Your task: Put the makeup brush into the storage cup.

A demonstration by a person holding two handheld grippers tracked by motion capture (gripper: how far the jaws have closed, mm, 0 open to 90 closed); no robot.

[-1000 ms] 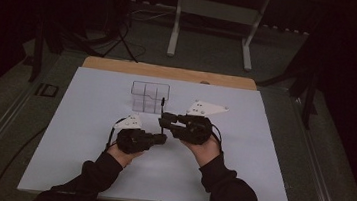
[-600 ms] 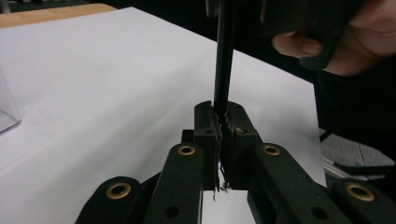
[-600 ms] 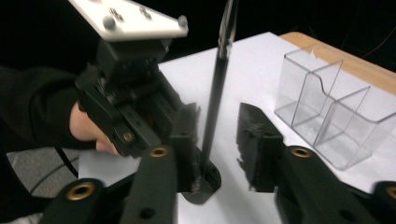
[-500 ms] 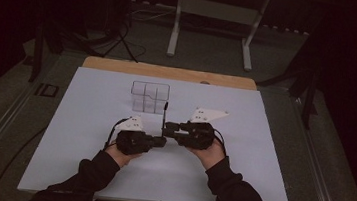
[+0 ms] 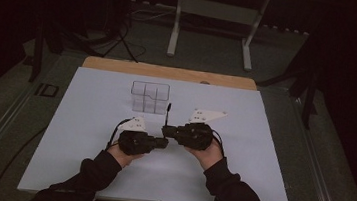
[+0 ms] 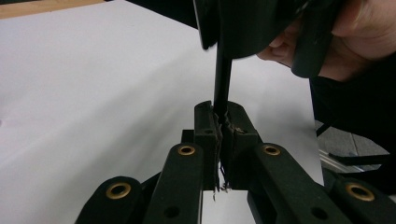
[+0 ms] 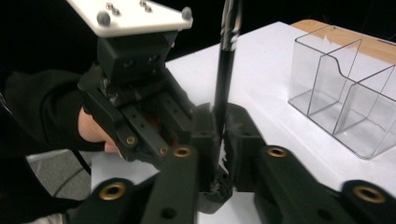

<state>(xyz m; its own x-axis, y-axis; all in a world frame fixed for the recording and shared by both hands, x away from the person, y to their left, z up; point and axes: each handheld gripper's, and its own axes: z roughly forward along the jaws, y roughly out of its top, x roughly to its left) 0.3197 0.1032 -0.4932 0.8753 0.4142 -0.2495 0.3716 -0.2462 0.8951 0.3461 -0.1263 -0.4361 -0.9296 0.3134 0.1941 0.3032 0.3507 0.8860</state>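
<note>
Both my grippers meet near desk middle. Left gripper (image 5: 162, 141) clamps pen (image 5: 168, 113) low end; right gripper (image 5: 169, 128), jaws just closing, pinches shaft. Keep pen upright, then move toward clear box (image 5: 149, 97) near far edge.

Dark room, dim light; grey floor (image 5: 9, 113) (cables trailing), a metal stand (image 5: 211, 28) behind the white worktop (image 5: 87, 136) with wooden far edge.

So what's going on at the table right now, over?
Left gripper shut on black stick. Right gripper just closed on the same stick, held upright. Clear divided box just beyond, nothing in between.
</note>
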